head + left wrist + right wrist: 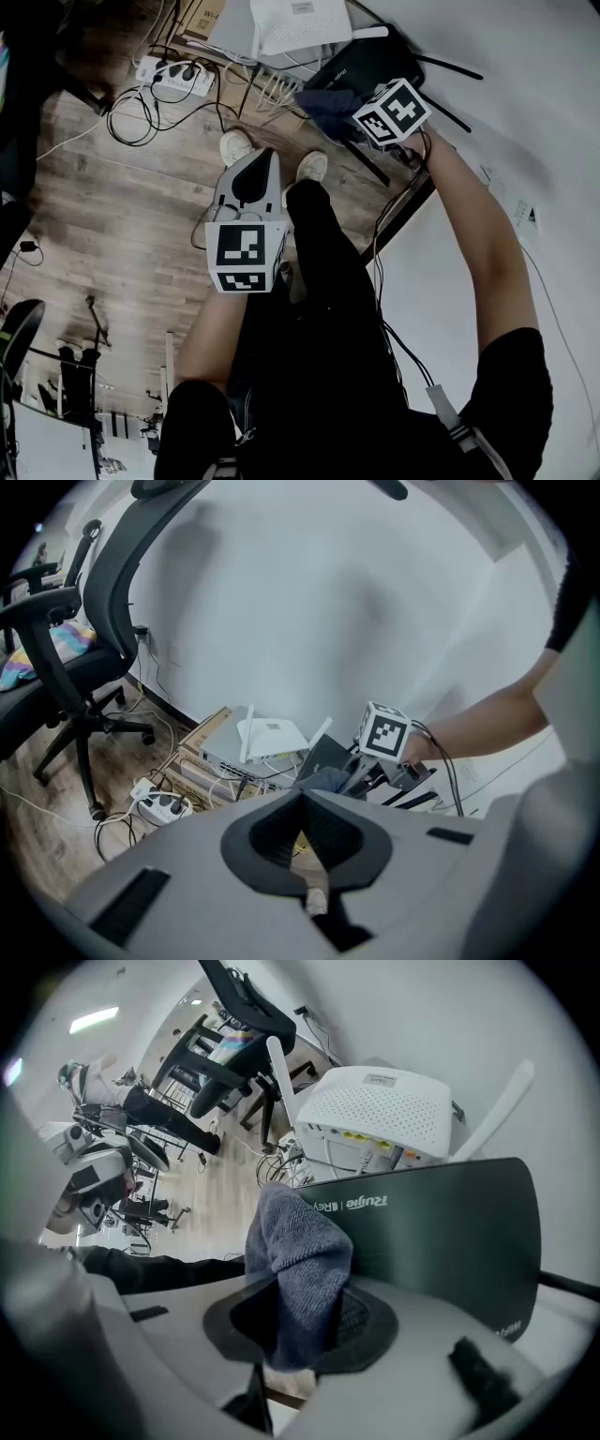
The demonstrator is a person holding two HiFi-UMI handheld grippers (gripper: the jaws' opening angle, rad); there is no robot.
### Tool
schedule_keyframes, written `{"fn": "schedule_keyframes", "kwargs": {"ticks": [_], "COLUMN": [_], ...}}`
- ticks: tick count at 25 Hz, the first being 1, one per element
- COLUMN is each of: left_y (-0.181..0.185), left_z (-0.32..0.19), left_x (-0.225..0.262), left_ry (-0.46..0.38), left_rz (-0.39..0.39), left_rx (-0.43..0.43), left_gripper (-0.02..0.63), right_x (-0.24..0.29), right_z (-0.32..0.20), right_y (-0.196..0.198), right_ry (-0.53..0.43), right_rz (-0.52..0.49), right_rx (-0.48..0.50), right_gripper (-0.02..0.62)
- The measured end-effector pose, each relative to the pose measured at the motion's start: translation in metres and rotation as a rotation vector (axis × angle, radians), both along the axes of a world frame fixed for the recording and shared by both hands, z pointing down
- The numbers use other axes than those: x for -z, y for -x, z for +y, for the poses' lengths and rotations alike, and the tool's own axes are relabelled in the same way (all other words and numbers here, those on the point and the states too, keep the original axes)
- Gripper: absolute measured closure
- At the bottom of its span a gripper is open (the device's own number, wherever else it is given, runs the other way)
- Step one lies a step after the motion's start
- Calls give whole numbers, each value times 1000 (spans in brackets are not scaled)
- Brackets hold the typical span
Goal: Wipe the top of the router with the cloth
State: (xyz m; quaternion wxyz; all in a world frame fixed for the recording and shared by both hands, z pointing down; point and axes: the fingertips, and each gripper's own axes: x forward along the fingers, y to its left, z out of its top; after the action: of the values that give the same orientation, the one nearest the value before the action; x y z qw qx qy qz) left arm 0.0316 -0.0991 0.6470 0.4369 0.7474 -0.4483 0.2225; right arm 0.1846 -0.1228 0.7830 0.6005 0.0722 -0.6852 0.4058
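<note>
The right claw (300,1309): clenched on a grey-blue cloth (302,1246), bunched and standing up out of the jaws. Cloth tip laid against the near left edge of the black router (441,1232), just beside the printed logo; most of that dark top still bare toward 3 o'clock. In the head view, black router at 1 o'clock, cloth over its lower left corner, forearm reaching up to it from 5 o'clock.

The left claw (305,841): closed, pads meeting at the tips, nothing gripped between them. Held back from the work, near the middle of the head view, well apart from both routers and pointing toward 12 o'clock.

Behind the black router, at 12 o'clock: a white router (384,1110) with two upright antennas, cables plugged along its near edge. At 11 o'clock in the head view: a white power strip (173,77) on the wooden floor (122,216), loose cables looped round it. Between the strip and the left claw: a pair of pale shoes (234,145). At 9 o'clock in the left gripper view: a black office chair (75,649) on castors, before a plain white wall (309,592).
</note>
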Motion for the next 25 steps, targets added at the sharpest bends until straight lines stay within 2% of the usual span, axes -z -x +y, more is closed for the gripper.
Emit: {"fn": "schedule_keyframes", "kwargs": {"ticks": [3,6,10,14,17,22,25], "left_y": [-1,-2,0,-1,-4,0,3], "left_z": [-1,0,2,1,-3,-5,-5], "left_x": [-1,-3,-10,-12,-12,-18,-18], "left_ry": [1,10,23,25,21,24,27], "left_rz": [0,5,10,11,18,3,-2], "left_rx": [-1,0,2,12,6,-6,-9], "left_gripper": [601,600,601,600,601,600,601], "right_x": [-2,-5,-8,-11,-12,-9,-7], "right_z": [-8,-29,-73,-105,-123,-153,-159], "right_y": [-6,-23,-60,-89,-108,-144,-160], "right_ry": [-23,-110,-256,-309,-349,-510,-570], "right_rz": [15,49,150,241,312,485,558], "right_rx": [-27,-72,-151,-202,-194,-193,-159], "right_gripper": [502,502,502,499,499,499,499]}}
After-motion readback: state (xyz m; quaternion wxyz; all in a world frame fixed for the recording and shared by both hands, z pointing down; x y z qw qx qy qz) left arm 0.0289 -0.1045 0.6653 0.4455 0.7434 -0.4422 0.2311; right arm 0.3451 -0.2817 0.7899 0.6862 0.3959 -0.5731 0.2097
